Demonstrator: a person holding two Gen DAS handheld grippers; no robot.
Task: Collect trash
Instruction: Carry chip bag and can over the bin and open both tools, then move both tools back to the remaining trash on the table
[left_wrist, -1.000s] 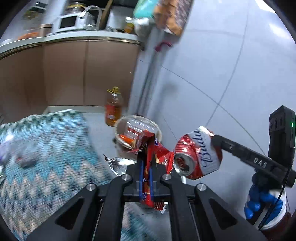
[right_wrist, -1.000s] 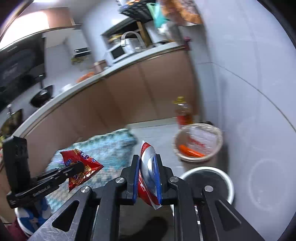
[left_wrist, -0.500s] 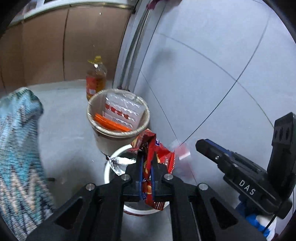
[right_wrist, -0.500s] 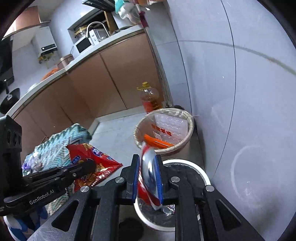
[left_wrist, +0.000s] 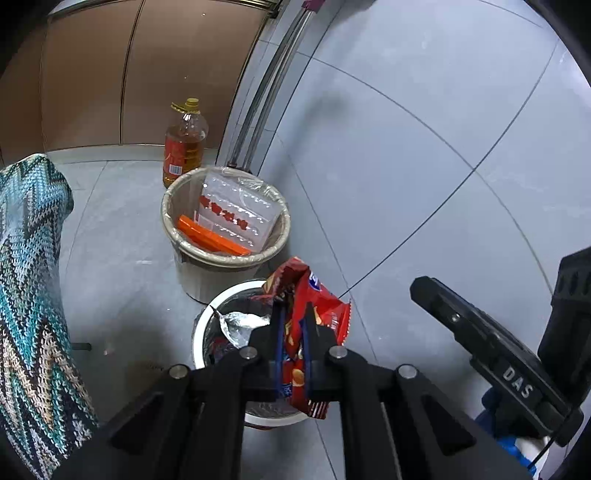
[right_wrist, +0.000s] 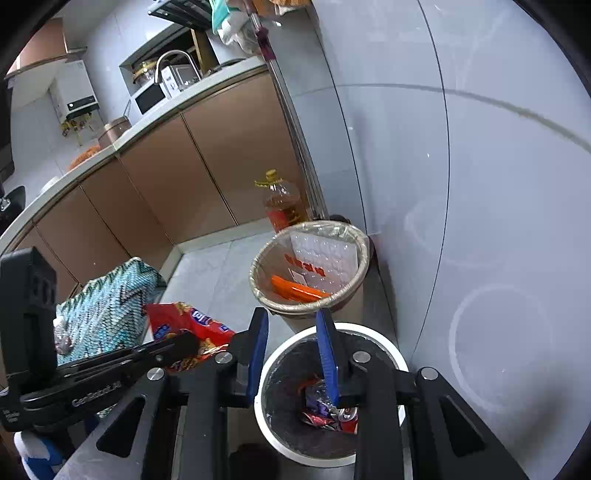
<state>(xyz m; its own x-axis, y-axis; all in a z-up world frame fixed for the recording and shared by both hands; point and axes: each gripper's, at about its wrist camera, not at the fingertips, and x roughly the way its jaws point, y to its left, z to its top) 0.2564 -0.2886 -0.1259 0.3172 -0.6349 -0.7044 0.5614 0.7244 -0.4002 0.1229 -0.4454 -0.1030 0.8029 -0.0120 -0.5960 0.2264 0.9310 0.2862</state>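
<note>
The right gripper (right_wrist: 291, 354) no longer holds the crushed red-and-white can (right_wrist: 341, 415), which now lies in the white-rimmed, black-lined bin (right_wrist: 388, 352); its jaws have just been opening and stand apart, empty. The left gripper (left_wrist: 293, 334) still pinches the red crisp packet (left_wrist: 314, 302) over that bin, jaws easing but pressing. Grey tiled floor (left_wrist: 122, 266) and grey wall; a tan lined bin (left_wrist: 225, 258) and an amber oil bottle (left_wrist: 184, 144) stand beyond, brown cabinets behind.
</note>
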